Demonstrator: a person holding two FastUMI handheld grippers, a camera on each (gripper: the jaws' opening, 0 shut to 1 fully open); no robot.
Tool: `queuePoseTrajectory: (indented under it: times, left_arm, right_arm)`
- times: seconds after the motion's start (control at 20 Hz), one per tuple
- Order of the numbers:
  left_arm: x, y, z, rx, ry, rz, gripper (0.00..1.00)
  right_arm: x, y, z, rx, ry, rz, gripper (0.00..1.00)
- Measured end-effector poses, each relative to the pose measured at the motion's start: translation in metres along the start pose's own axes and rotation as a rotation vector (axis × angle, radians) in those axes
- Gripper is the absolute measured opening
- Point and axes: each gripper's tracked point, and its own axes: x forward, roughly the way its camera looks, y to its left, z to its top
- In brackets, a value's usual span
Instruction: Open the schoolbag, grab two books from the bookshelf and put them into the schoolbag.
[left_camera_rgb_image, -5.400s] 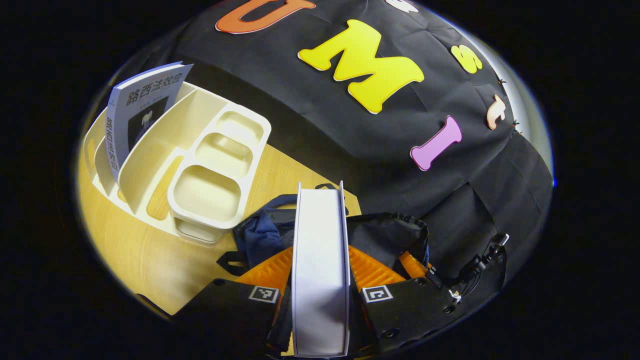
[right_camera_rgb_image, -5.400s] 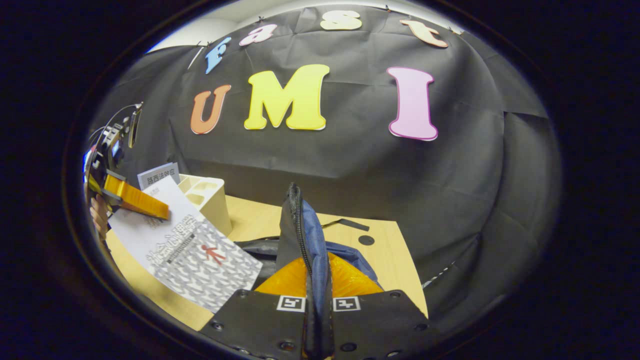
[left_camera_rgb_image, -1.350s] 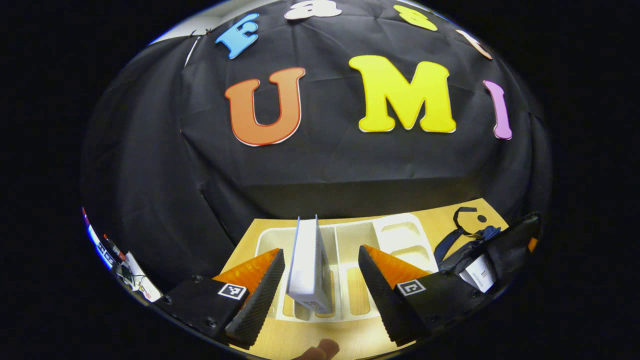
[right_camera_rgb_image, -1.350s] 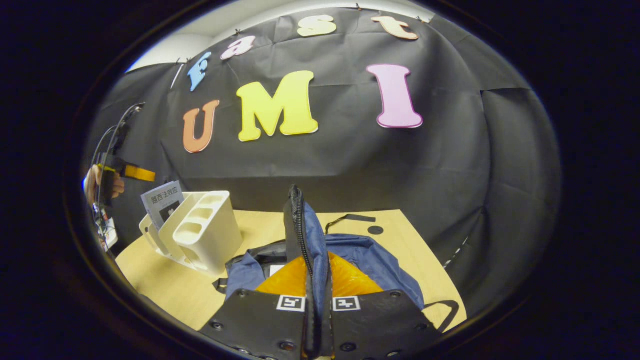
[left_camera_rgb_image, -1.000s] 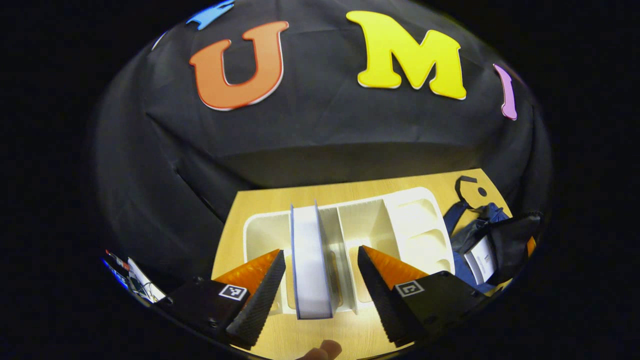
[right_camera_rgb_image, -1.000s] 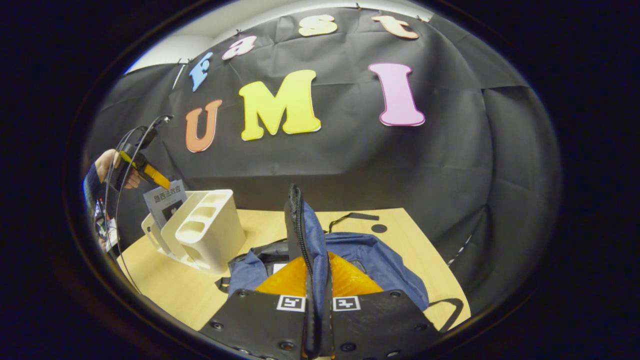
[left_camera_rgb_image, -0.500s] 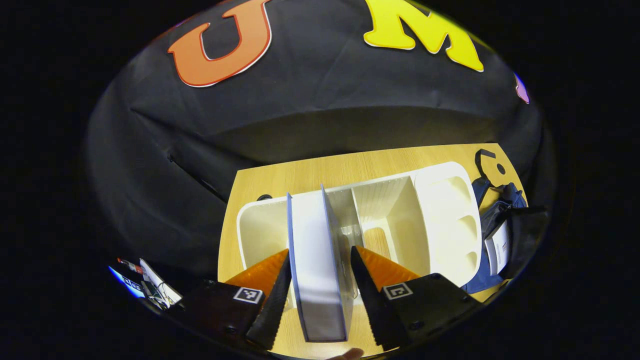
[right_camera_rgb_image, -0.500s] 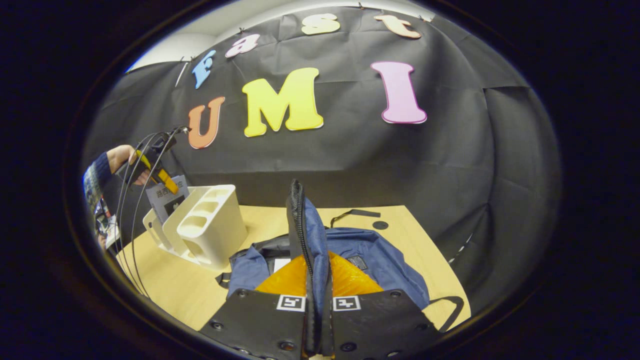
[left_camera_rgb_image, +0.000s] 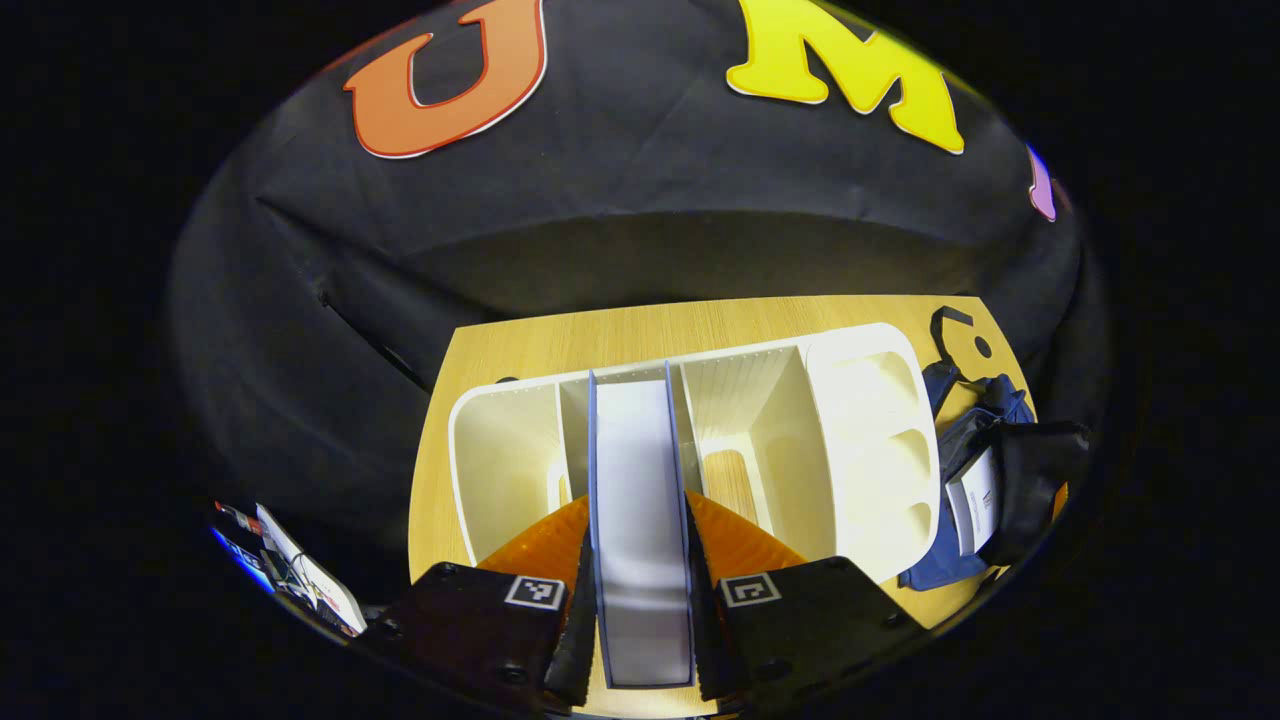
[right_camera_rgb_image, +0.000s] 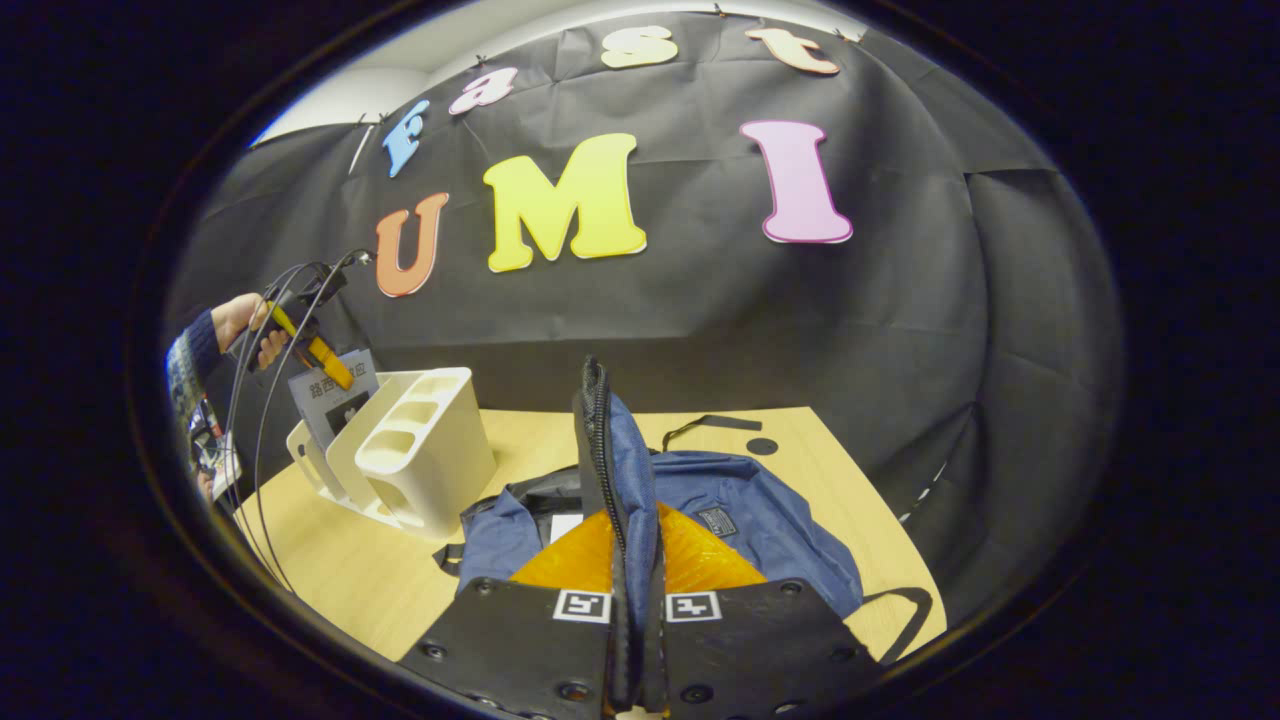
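Observation:
A white book (left_camera_rgb_image: 640, 470) stands upright in a slot of the cream bookshelf (left_camera_rgb_image: 870, 400), and my left gripper (left_camera_rgb_image: 638, 540) is shut on its top edge. From the right gripper view, that left gripper (right_camera_rgb_image: 312, 348), held by a hand (right_camera_rgb_image: 235, 318), sits on top of the book (right_camera_rgb_image: 335, 398) in the bookshelf (right_camera_rgb_image: 425, 450). My right gripper (right_camera_rgb_image: 632, 540) is shut on the zip edge (right_camera_rgb_image: 598, 450) of the blue schoolbag (right_camera_rgb_image: 745, 505) and holds it up. A white book (left_camera_rgb_image: 975, 510) shows inside the schoolbag (left_camera_rgb_image: 950, 440).
Bookshelf and bag rest on a wooden table (right_camera_rgb_image: 520, 430) backed by the black cloth wall. A bag strap (right_camera_rgb_image: 705, 425) lies behind the bag. Cables (right_camera_rgb_image: 265, 400) hang from the left gripper. The table's left edge (left_camera_rgb_image: 425, 470) runs close beside the bookshelf.
The left gripper came down over the book in the bookshelf and its fingers closed on it. The first book, held 5.4 s ago, lies in the bag. The right gripper kept its hold.

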Motion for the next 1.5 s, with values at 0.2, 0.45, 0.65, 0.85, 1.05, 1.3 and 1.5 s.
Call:
queuePoseTrajectory:
  times: [0.2, 0.45, 0.65, 0.85, 1.05, 1.3, 1.5]
  left_arm:
    - [-0.021, 0.007, -0.008, -0.016, -0.047, 0.0, 0.39]
    - [-0.06, 0.015, -0.034, -0.049, -0.107, -0.029, 0.39]
    - [-0.093, 0.025, -0.062, -0.105, -0.169, -0.063, 0.39]
    - [-0.117, 0.028, -0.11, -0.192, -0.188, -0.129, 0.39]
    - [-0.133, 0.023, -0.154, -0.279, -0.245, -0.174, 0.39]
    - [-0.145, -0.002, -0.192, -0.475, -0.307, -0.328, 0.39]
    - [-0.149, -0.032, -0.213, -0.546, -0.344, -0.432, 0.39]
  right_arm:
    - [-0.001, 0.001, -0.002, 0.006, -0.002, -0.004, 0.05]
    - [0.0, 0.006, -0.001, -0.003, -0.004, -0.006, 0.05]
    - [0.003, 0.013, -0.004, -0.007, 0.002, -0.003, 0.05]
    - [0.005, 0.016, 0.0, -0.035, 0.004, -0.014, 0.05]
    - [0.008, 0.025, 0.0, -0.04, 0.009, -0.01, 0.05]
    - [0.009, 0.03, -0.002, -0.053, 0.02, -0.014, 0.05]
    - [0.009, 0.031, -0.004, -0.062, 0.036, -0.024, 0.05]
